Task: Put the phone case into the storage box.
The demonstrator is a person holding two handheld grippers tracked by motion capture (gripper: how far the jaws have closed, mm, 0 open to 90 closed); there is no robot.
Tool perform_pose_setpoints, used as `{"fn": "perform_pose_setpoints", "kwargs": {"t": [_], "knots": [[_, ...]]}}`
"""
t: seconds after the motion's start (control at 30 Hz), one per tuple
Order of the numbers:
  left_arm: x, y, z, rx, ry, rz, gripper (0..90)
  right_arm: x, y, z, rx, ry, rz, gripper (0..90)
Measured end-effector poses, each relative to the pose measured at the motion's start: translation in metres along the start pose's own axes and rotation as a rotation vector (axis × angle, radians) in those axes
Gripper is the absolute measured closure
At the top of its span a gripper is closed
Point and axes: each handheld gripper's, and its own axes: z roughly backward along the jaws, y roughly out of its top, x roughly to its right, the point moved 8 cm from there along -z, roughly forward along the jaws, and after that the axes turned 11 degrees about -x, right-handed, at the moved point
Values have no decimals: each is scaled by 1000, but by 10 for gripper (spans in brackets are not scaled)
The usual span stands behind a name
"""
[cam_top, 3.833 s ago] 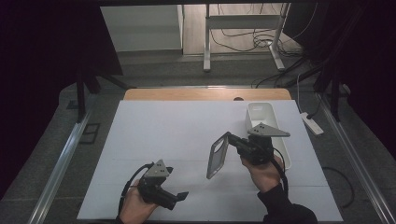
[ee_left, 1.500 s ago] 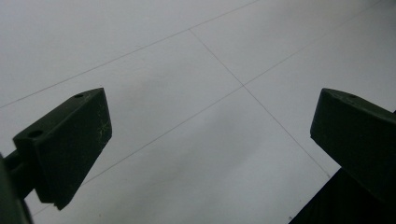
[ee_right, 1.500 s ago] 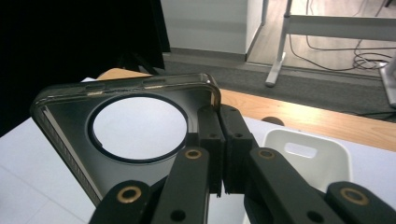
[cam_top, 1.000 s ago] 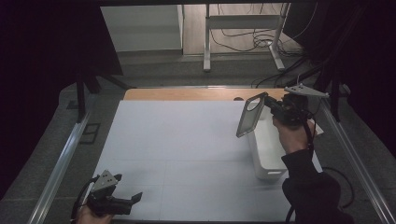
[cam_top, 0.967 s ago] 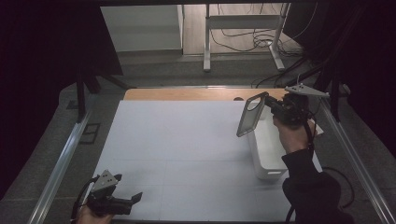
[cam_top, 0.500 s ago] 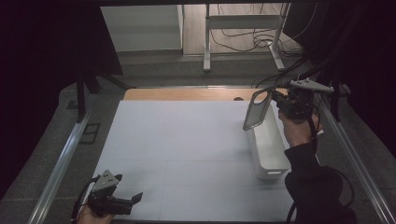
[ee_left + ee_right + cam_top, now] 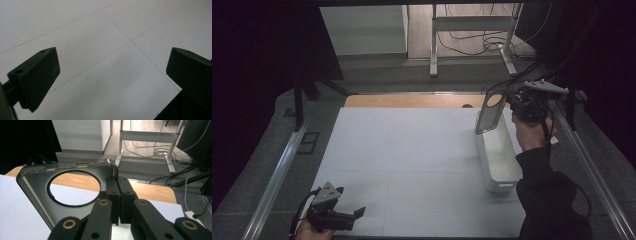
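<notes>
R claw [image 7: 119,202] clamped on phone case [image 7: 37,180] edge, wood strip [image 7: 150,190] behind

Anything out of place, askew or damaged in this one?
Nothing stands out. The right gripper pinches a dark phone case, intact, above the far end of the white bin. The left gripper rests open over the white table.

**Count of things on and around the table**

Two handheld grippers: the left gripper [image 7: 343,216] and the right gripper [image 7: 512,102]. One dark phone case [image 7: 490,112] with one round camera cutout. One white rectangular bin [image 7: 498,155]. One white table sheet [image 7: 412,150]. One white metal stand [image 7: 472,22] on the floor beyond the table.
</notes>
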Motion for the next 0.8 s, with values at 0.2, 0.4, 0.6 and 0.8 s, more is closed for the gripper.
{"fn": "perform_pose_setpoints", "kwargs": {"t": [0.2,0.4,0.6,0.8], "knots": [[0,0,0,-2,3,-2,0,9,4,-2,1,-32,-5,888],[0,0,-1,-5,1,-3,0,17,7,-6,3,-58,-31,888],[0,0,0,-5,1,-3,0,23,7,-17,-2,-101,-50,888],[0,0,-1,-7,-1,-2,0,26,6,-28,-19,-127,-70,888]]}}
